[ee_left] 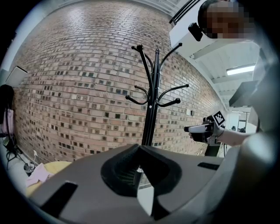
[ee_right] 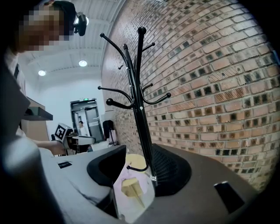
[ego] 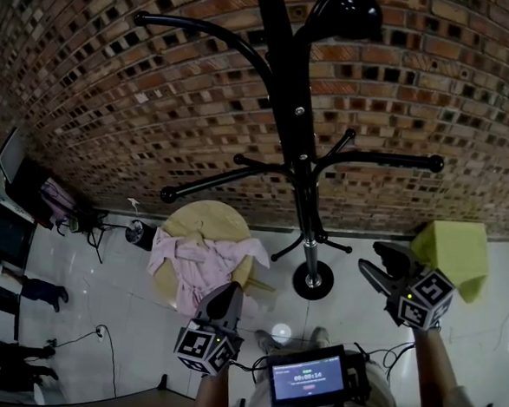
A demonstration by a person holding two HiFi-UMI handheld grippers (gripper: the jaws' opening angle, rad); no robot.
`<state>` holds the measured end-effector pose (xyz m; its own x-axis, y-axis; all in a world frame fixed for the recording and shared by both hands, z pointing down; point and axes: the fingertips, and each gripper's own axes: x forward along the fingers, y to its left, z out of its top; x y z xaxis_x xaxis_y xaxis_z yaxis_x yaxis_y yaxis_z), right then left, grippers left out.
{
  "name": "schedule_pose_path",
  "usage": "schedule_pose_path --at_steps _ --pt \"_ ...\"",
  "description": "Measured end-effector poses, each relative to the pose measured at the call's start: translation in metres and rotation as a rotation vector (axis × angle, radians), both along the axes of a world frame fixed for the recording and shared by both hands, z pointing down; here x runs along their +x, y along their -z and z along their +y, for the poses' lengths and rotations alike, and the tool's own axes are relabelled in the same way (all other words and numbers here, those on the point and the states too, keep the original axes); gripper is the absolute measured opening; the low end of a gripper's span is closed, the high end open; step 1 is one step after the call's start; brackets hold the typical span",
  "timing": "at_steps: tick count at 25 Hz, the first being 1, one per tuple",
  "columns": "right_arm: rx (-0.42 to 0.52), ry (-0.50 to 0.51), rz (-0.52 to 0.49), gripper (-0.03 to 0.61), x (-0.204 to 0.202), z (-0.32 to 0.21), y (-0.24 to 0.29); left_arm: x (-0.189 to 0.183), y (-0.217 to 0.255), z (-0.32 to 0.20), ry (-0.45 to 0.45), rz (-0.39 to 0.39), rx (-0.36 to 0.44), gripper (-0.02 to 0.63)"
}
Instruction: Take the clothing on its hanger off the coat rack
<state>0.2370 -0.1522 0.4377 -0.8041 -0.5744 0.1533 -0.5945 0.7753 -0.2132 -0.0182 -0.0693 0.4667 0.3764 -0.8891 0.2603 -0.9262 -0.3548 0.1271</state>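
Facing coat rack (ego: 302,171): black pole with curved arms and a round base, standing on white floor (ego: 125,311) against brick wall (ego: 115,84).

Pink clothing (ego: 197,259): not on the rack. It lies crumpled on round table (ego: 203,214), left of the rack base in the head view, and hangs over the table's near edge. Can't tell whether a hanger is inside the heap.

Left gripper (ego: 228,296): held in the air on the near side of the rack, just right of the table's near edge and clear of the clothing. In the left gripper view its tips (ee_left: 139,148) meet in front of the pole, with nothing pinched. Table and clothing sit low at that view's left edge.

Right gripper (ego: 370,260): held in the air right of the rack base, apart from the pole. Its jaws are spread. In the right gripper view (ee_right: 139,153) the pole and a strip of the clothing (ee_right: 121,177) show through the gap, both well beyond the tips. Nothing is gripped.

Other items: yellow-green object (ego: 456,247) on the floor, right of the rack and beyond the right gripper. Small lit screen (ego: 307,378) near the person's body, on the near side of the rack base, between the two grippers.
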Motion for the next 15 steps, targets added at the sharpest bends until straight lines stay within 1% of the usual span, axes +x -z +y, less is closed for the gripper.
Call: schedule_pose_path --at_steps 11,15 --pt "-0.013 -0.014 -0.007 0.179 0.010 0.001 -0.005 0.007 0.001 0.001 -0.005 -0.010 0.000 -0.015" --pt "-0.033 -0.020 -0.006 0.179 0.016 0.000 -0.013 0.009 0.001 0.001 -0.008 -0.015 -0.003 -0.015"
